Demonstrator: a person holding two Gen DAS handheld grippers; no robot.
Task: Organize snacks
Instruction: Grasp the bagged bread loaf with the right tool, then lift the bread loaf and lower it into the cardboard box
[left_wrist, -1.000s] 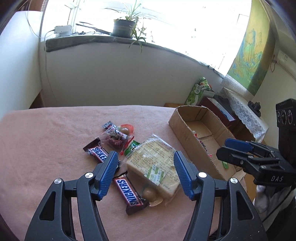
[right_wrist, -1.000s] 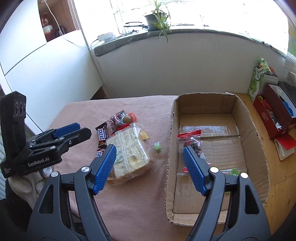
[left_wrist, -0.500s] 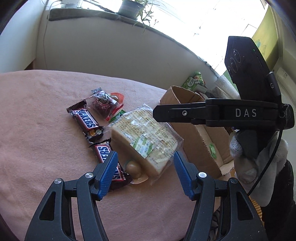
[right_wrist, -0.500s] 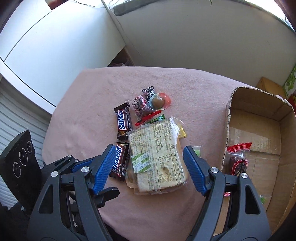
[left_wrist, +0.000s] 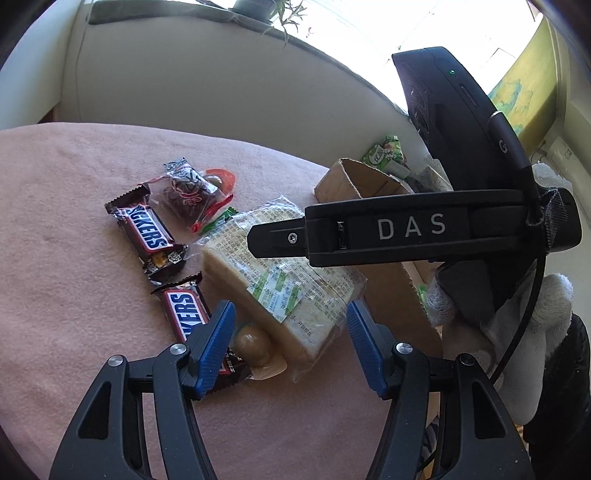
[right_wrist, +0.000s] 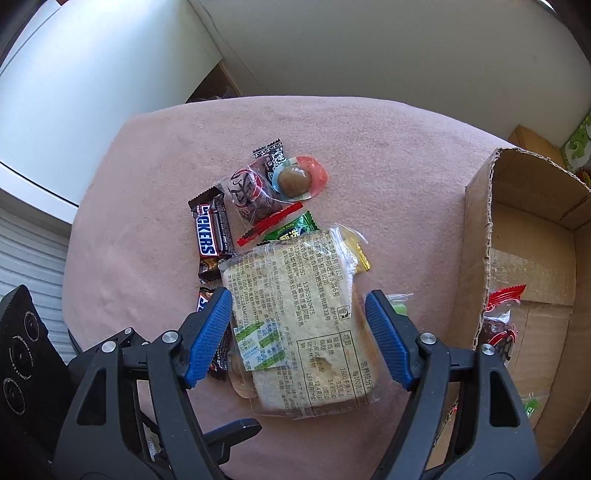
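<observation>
A wrapped bread pack (left_wrist: 284, 280) (right_wrist: 299, 317) lies on the pink cloth among two Snickers bars (left_wrist: 146, 232) (left_wrist: 188, 310), a dark sweets bag (right_wrist: 247, 194) and a round jelly cup (right_wrist: 295, 179). My right gripper (right_wrist: 297, 339) is open above the bread pack, its blue pads either side of it, not touching. My left gripper (left_wrist: 290, 345) is open just in front of the pack's near end. The right gripper body (left_wrist: 413, 229) crosses the left wrist view above the pack. A cardboard box (right_wrist: 476, 240) stands to the right with a few snacks inside.
A small green candy (right_wrist: 399, 306) lies between the bread pack and the box wall. A green packet (left_wrist: 384, 153) stands beyond the box. The wall and windowsill are behind the cloth-covered table (right_wrist: 369, 147).
My right gripper swung left from over the box to above the bread pack and came lower. My left gripper moved closer to the pack's near end.
</observation>
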